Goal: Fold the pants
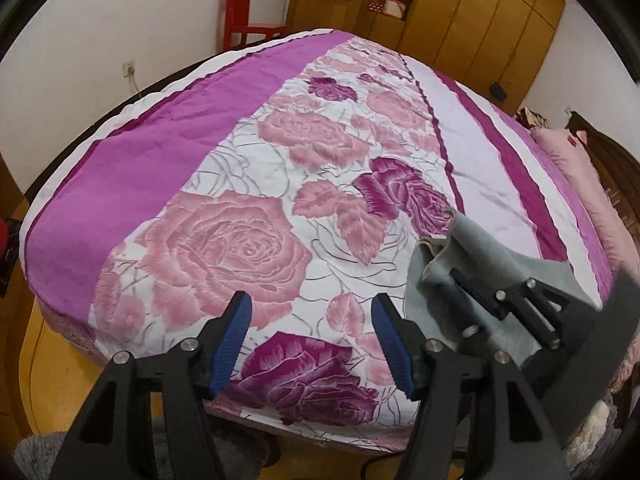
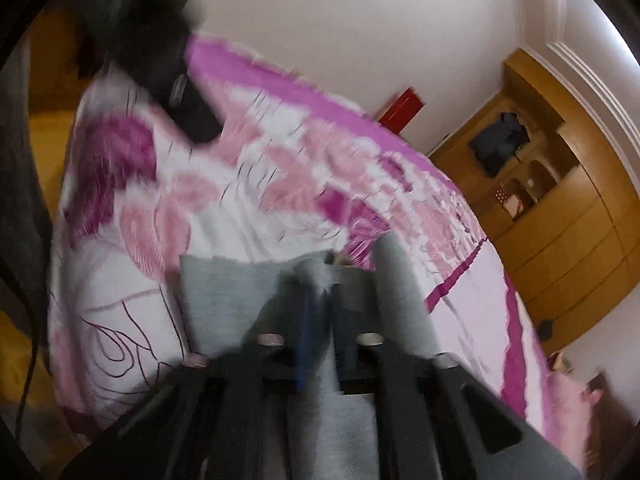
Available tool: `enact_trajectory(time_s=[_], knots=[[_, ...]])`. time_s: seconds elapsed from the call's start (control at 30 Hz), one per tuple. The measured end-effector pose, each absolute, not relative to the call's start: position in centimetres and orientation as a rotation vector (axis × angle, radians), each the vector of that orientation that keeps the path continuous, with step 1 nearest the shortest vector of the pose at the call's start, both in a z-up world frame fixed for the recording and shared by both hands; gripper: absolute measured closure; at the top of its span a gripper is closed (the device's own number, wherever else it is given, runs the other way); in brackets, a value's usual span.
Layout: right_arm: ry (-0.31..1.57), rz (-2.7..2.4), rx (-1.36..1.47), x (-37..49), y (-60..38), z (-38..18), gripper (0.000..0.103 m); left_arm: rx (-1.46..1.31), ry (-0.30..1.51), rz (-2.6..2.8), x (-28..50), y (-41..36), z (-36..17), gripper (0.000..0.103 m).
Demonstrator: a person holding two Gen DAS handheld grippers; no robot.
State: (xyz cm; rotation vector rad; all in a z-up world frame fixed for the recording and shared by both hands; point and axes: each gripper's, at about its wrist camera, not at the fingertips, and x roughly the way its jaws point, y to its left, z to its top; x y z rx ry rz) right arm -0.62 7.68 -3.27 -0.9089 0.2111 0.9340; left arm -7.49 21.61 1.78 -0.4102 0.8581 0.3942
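Grey pants (image 1: 484, 248) lie bunched on the right side of a bed with a pink and purple rose cover (image 1: 160, 140). In the left wrist view my right gripper (image 1: 452, 276) comes in from the right, shut on the grey cloth near its hem. The blurred right wrist view has the pants (image 2: 224, 292) draped over and between the closed fingers of that gripper (image 2: 320, 280), above the bed cover (image 2: 132, 280). My left gripper (image 1: 310, 308) stands open over the bed's near corner, left of the pants, with nothing between its blue pads. It shows as a dark blur (image 2: 176, 92) at the upper left.
A red chair (image 1: 244, 16) stands behind the bed by the white wall. A wooden wardrobe (image 1: 480, 12) fills the back right. Pink pillows (image 1: 580, 168) lie along the bed's right edge. Wooden floor (image 1: 44, 340) and a grey rug (image 1: 40, 456) are at the lower left.
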Motion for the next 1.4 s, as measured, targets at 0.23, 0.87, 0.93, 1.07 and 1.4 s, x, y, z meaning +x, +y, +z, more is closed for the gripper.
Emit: enact_trajectory(time_s=[0.23, 0.87, 0.93, 1.07, 1.4], knots=[[0.217, 0.818, -0.539, 2.6, 2.7, 2.7, 0.102, -0.347, 0.866, 0.235, -3.6, 19.3, 1.2, 0.039], [0.172, 1.059, -0.942, -4.5, 8.0, -2.4, 0.102, -0.529, 0.800, 0.393, -7.4, 25.6, 1.0, 0.062], [0.159, 1.063, -1.003, -5.7, 8.7, -3.4, 0.102, -0.547, 0.794, 0.403, -8.1, 26.4, 1.0, 0.062], [0.141, 1.082, -1.039, -6.7, 8.9, -3.7, 0.102, -0.540, 0.804, 0.402, -8.4, 26.5, 0.8, 0.062], [0.217, 1.023, -0.871, -6.5, 1.6, -0.4, 0.089, -0.485, 0.821, 0.273, -6.7, 23.1, 1.0, 0.055]])
